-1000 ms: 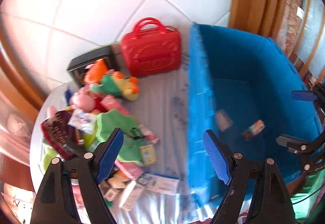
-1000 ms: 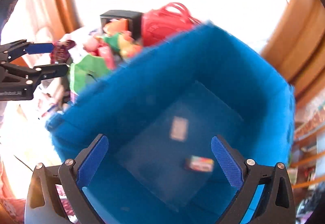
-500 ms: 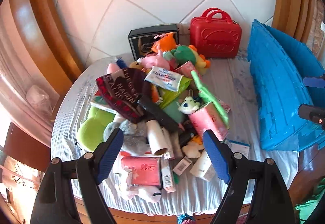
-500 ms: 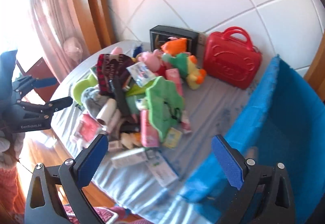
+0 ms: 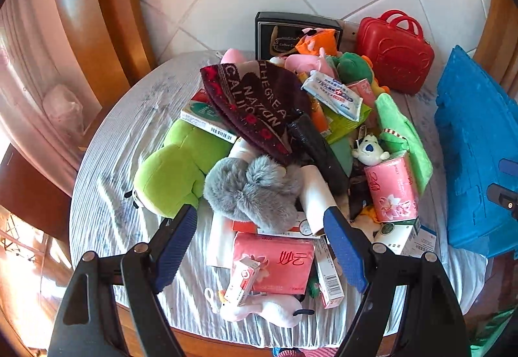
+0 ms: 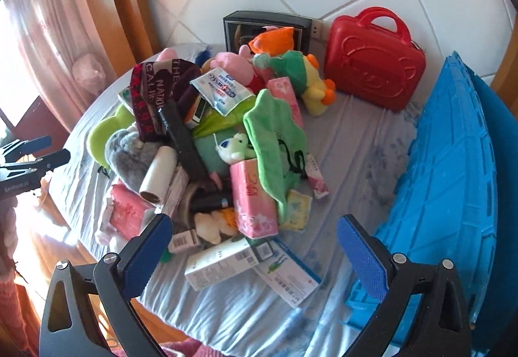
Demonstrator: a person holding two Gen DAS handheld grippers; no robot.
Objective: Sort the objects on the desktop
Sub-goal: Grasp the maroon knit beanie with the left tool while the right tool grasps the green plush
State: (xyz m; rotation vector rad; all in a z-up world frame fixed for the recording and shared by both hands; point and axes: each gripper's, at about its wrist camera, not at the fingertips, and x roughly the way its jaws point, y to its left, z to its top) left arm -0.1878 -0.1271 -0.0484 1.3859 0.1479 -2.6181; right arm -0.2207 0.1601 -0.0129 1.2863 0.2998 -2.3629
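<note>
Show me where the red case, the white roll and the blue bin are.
red case (image 6: 372, 65), right wrist view, on its embossed front face.
white roll (image 6: 160, 170), right wrist view, on the middle of its side.
blue bin (image 6: 453, 188), right wrist view, on its ribbed outer wall.

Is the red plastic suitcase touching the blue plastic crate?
Apart. The right wrist view shows a strip of bare grey tablecloth between the red plastic suitcase and the blue plastic crate.
</note>
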